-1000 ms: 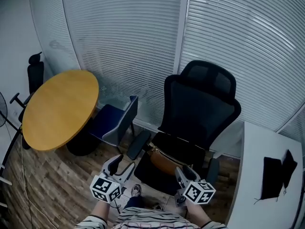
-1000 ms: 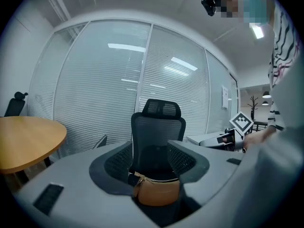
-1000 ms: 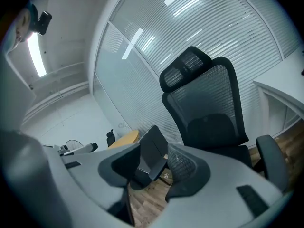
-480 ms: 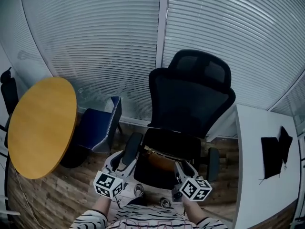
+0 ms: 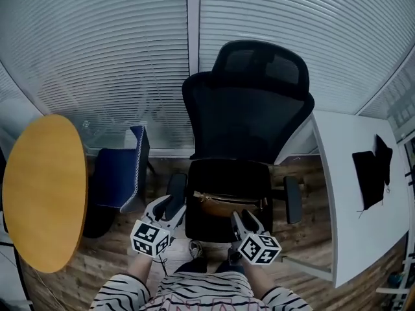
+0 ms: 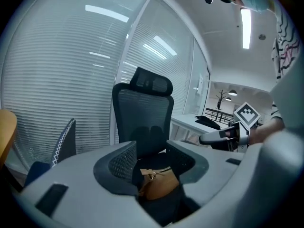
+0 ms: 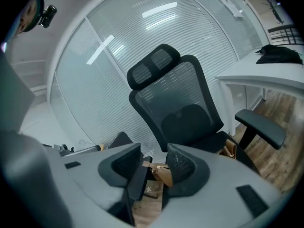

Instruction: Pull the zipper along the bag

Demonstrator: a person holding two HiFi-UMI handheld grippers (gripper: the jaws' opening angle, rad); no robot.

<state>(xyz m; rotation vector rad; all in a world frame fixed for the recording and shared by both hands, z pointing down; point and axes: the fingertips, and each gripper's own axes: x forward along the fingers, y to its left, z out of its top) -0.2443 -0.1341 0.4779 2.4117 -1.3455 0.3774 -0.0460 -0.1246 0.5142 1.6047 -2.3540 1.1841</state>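
On the chair seat (image 5: 227,179), the bag (image 5: 225,204) lies left to right just past our left gripper (image 5: 167,206) and right gripper (image 5: 244,218), all jaws spread and empty.

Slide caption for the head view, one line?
Both open, the left gripper and right gripper are held before a brown bag lying on the seat of a black office chair.
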